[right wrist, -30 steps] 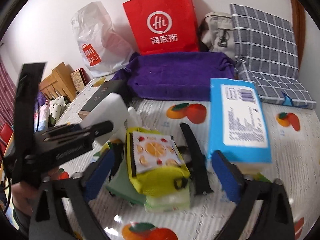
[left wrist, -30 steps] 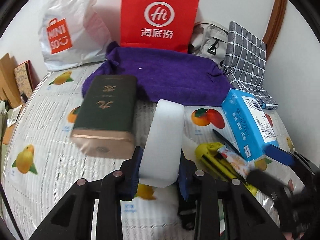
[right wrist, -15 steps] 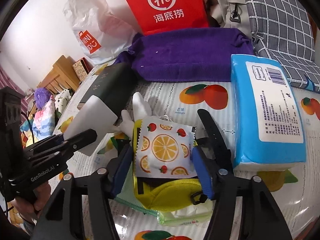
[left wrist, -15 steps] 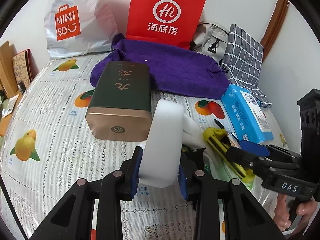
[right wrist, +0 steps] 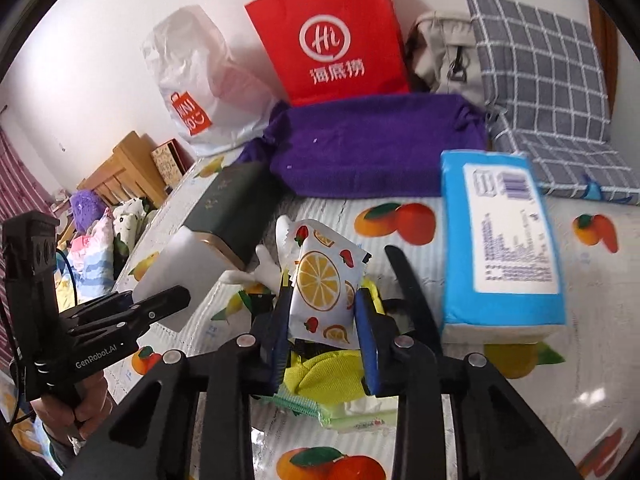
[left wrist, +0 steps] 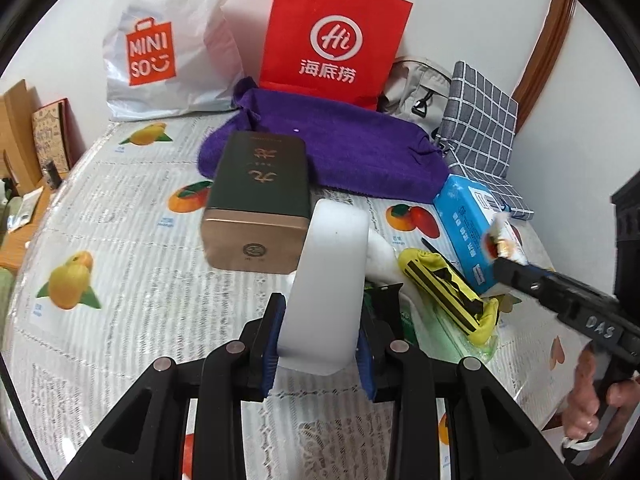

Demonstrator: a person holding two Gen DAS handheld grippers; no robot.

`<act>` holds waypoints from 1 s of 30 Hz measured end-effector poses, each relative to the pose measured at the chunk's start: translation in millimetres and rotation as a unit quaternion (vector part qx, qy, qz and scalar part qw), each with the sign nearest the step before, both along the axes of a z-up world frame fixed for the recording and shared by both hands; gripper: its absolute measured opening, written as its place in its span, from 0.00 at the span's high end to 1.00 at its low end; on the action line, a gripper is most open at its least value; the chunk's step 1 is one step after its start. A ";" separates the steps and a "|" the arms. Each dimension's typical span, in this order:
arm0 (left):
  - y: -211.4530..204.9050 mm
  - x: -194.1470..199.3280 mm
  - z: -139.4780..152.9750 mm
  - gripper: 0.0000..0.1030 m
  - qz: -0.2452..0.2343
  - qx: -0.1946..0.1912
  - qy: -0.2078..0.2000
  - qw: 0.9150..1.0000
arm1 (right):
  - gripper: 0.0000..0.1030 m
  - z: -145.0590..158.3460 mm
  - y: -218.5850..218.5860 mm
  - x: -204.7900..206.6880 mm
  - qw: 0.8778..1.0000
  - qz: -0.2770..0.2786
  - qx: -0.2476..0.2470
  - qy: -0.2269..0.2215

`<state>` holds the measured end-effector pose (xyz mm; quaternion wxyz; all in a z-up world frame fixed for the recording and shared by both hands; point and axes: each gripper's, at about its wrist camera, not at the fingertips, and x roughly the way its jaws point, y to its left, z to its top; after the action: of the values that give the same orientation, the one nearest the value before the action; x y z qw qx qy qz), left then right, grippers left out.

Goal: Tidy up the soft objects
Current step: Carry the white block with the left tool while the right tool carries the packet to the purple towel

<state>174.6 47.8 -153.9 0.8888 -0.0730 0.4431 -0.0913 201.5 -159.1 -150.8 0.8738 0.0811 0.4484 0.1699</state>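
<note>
My left gripper (left wrist: 318, 340) is shut on a white foam block (left wrist: 332, 280), held upright above the fruit-print tablecloth (left wrist: 100, 240). My right gripper (right wrist: 322, 312) is closing; its blue pads press on a fruit-print packet (right wrist: 324, 268), which bends between them just above a yellow pouch (right wrist: 324, 376). From the left wrist view, the right gripper (left wrist: 516, 268) shows at the right edge with the packet (left wrist: 496, 236) in its tips. The right wrist view shows the left gripper (right wrist: 160, 304) and the block (right wrist: 176, 264) at the left. A purple towel (left wrist: 340, 148) lies behind.
A dark green box (left wrist: 260, 184) lies in front of the towel. A blue tissue pack (right wrist: 504, 240) sits at the right, a black tool (right wrist: 408, 280) beside the pouch. A red paper bag (left wrist: 332, 36), white shopping bag (left wrist: 160, 40) and checked cushion (left wrist: 480, 120) line the wall.
The right gripper's jaws have closed from wide open onto the fruit-print packet, and it has come up off the yellow pouch. The left gripper has drifted sideways, still gripping the white block.
</note>
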 end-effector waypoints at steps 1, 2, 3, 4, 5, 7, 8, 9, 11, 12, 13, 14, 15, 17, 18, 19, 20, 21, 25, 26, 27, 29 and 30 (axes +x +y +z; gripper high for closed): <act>2.2 -2.2 1.0 0.70 0.004 0.004 0.000 1.000 | 0.71 5.5 -2.6 -4.9 1.000 -0.004 -0.002 -0.006; 4.3 -4.0 1.4 0.70 0.007 0.008 0.000 1.000 | 0.71 9.3 -4.9 -8.2 1.000 -0.006 -0.003 -0.010; 6.6 -5.9 1.1 0.70 0.012 0.014 0.003 1.000 | 0.71 13.3 -7.6 -12.5 1.000 -0.009 -0.006 -0.013; 9.7 -7.8 -0.5 0.70 0.020 0.022 0.007 1.000 | 0.71 16.3 -9.6 -16.8 1.000 -0.012 -0.010 -0.015; 12.6 -9.2 -2.2 0.70 0.026 0.024 0.012 0.999 | 0.71 18.4 -14.1 -24.5 1.000 -0.017 -0.018 -0.017; 19.1 -12.4 -7.1 0.70 0.036 0.020 0.022 0.999 | 0.71 17.9 -20.8 -32.5 0.999 -0.026 -0.027 -0.011; 21.3 -14.2 -9.8 0.70 0.039 0.017 0.027 0.999 | 0.71 16.1 -27.0 -38.9 0.999 -0.034 -0.032 -0.008; 23.1 -16.6 -13.1 0.70 0.042 0.015 0.032 0.999 | 0.71 13.2 -33.8 -45.5 0.998 -0.043 -0.038 -0.004; 24.5 -20.6 -19.0 0.70 0.046 0.018 0.037 0.998 | 0.71 5.5 -45.3 -54.1 0.997 -0.055 -0.048 0.005; 24.9 -23.0 -23.0 0.70 0.049 0.021 0.040 0.998 | 0.71 0.2 -52.7 -59.6 0.996 -0.064 -0.054 0.010; 25.1 -24.9 -26.8 0.70 0.051 0.021 0.043 0.998 | 0.71 -5.1 -59.3 -65.2 0.996 -0.071 -0.059 0.014; 25.0 -26.6 -30.2 0.70 0.053 0.018 0.046 0.997 | 0.71 -9.8 -65.1 -69.3 0.995 -0.077 -0.063 0.018; 24.9 -27.6 -34.0 0.70 0.054 0.014 0.049 0.997 | 0.71 -16.2 -72.7 -74.4 0.994 -0.087 -0.069 0.022; 24.8 -29.0 -40.1 0.70 0.054 0.004 0.053 0.997 | 0.71 -26.2 -84.0 -81.4 0.990 -0.110 -0.080 0.030; 23.9 -29.8 -43.9 0.70 0.054 -0.003 0.054 0.997 | 0.71 -31.9 -90.1 -85.2 0.988 -0.122 -0.086 0.035; 22.5 -30.1 -46.1 0.70 0.053 -0.005 0.054 0.997 | 0.71 -36.6 -94.1 -88.4 0.987 -0.127 -0.088 0.040; 20.5 -30.3 -48.1 0.70 0.052 -0.005 0.053 0.997 | 0.71 -40.2 -97.4 -90.6 0.987 -0.130 -0.088 0.043; 18.4 -30.2 -50.3 0.70 0.051 -0.003 0.054 0.997 | 0.71 -44.4 -101.0 -92.6 0.986 -0.132 -0.090 0.045; 10.3 -32.1 -50.0 0.71 0.053 0.015 0.043 0.998 | 0.71 -56.8 -109.1 -96.9 0.986 -0.135 -0.083 0.054; 9.7 -32.3 -49.5 0.71 0.055 0.012 0.043 0.997 | 0.71 -58.9 -110.8 -98.3 0.986 -0.135 -0.079 0.052; 9.5 -32.1 -49.1 0.71 0.056 0.008 0.045 0.997 | 0.71 -59.1 -109.5 -99.8 0.987 -0.135 -0.078 0.050; 9.1 -33.4 -47.4 0.71 0.056 -0.003 0.049 0.997 | 0.71 -59.1 -110.6 -101.9 0.987 -0.133 -0.074 0.047; 8.5 -33.9 -45.5 0.71 0.056 -0.003 0.048 0.997 | 0.71 -58.5 -111.3 -102.9 0.988 -0.131 -0.071 0.046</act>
<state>140.7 56.3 -199.3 0.8698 -0.1047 0.4805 -0.0390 98.6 -270.4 -209.3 0.8704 0.0849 0.4847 0.0177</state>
